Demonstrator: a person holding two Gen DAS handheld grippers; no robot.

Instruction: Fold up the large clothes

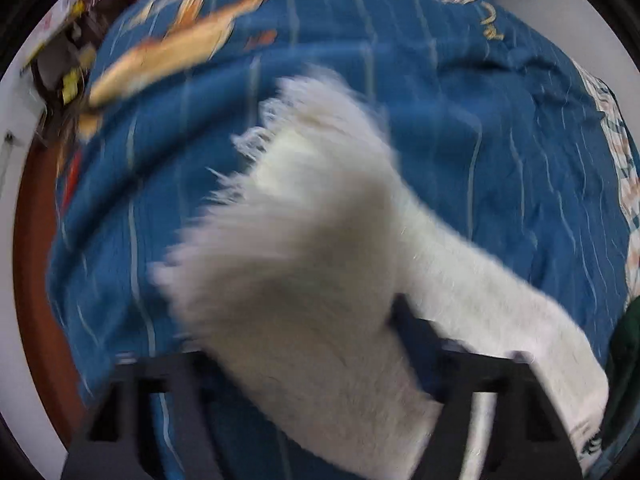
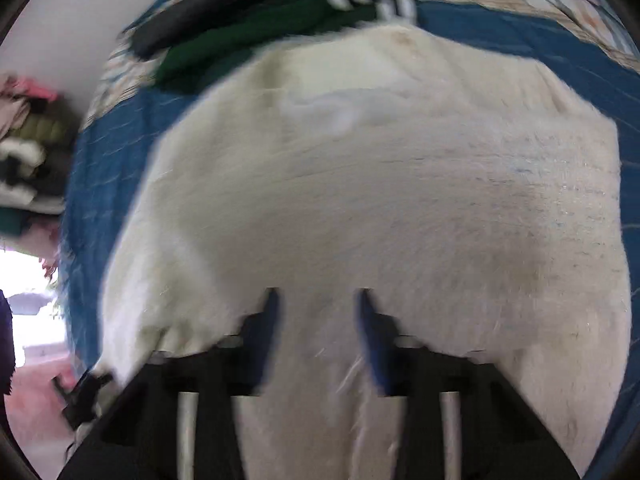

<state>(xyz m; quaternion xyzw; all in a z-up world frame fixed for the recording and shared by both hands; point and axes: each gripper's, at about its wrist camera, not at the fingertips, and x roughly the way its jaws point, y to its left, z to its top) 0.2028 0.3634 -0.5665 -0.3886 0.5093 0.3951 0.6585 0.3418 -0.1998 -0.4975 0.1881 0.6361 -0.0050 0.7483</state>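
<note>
A white fuzzy garment (image 1: 304, 240) with a fringed edge lies on a blue bedspread (image 1: 480, 120). My left gripper (image 1: 304, 332) is shut on it; the cloth fills the gap between the fingers and hides the left one, and only the right finger (image 1: 412, 332) shows. In the right wrist view the same white garment (image 2: 360, 160) spreads wide over the bedspread (image 2: 520, 36). My right gripper (image 2: 318, 300) is shut on a bunched fold of it that runs back between both dark fingers. Both views are blurred.
A dark green garment with white stripes (image 2: 248, 32) lies at the far edge of the white one, and shows as a dark edge (image 1: 624, 340). A stack of folded clothes (image 2: 28, 152) stands left of the bed. The brown bed frame (image 1: 36, 240) runs along the left.
</note>
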